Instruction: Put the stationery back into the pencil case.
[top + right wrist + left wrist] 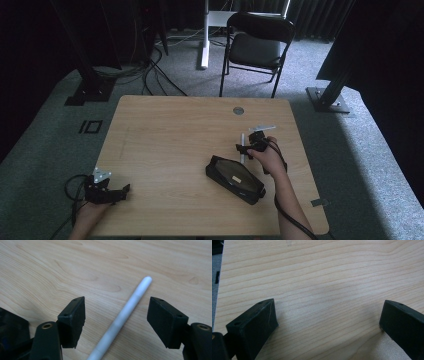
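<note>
Beyond your tools you have a grey carpet floor (370, 165), a black folding chair (257, 45) behind the wooden table (165, 150), dark curtains (320, 17), and cables (150, 70) far left.

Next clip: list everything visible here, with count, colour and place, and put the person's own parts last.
pen: one, white, lying on the table between the right gripper's open jaws, not touched
pouch: one, black with a tan patch, on the table at the near right
table: one, light wood, centre
grommet: one, grey, far edge of the table
folding chair: one, black, on the carpet beyond the table
floor cables: several, black, far left
left gripper: one, black, open, at the near left table edge
right gripper: one, black, open, over the pen
hands: two, one holding each gripper
</note>
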{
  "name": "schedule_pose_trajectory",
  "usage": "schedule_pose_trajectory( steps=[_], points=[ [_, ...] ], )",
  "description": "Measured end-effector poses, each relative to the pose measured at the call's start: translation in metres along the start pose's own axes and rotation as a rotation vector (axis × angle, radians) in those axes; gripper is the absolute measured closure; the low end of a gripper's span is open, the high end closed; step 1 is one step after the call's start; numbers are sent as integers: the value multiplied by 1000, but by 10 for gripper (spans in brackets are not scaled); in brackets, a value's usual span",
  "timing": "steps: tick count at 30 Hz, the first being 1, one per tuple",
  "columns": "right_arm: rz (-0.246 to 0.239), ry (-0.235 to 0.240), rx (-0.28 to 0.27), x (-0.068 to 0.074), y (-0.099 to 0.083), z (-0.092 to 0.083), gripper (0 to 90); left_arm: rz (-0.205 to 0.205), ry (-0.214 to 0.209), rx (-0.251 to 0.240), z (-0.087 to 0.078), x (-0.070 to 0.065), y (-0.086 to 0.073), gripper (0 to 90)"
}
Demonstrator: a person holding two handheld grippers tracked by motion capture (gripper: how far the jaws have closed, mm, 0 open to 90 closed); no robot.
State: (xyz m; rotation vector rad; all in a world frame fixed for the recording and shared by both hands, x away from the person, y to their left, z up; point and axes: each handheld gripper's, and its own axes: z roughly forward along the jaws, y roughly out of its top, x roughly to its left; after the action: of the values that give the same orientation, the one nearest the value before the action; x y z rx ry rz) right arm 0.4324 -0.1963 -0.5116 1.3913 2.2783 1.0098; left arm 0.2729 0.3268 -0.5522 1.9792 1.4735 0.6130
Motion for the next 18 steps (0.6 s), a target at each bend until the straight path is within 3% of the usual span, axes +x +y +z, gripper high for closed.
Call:
schedule_pose_trajectory(
  steps=[14,18],
  points=[
    [12,-63,53,-3,2,15,342,0,0,0,0,0,0,14],
    [11,-75,67,-4,1,17,389,0,0,0,0,0,0,14]
  ],
)
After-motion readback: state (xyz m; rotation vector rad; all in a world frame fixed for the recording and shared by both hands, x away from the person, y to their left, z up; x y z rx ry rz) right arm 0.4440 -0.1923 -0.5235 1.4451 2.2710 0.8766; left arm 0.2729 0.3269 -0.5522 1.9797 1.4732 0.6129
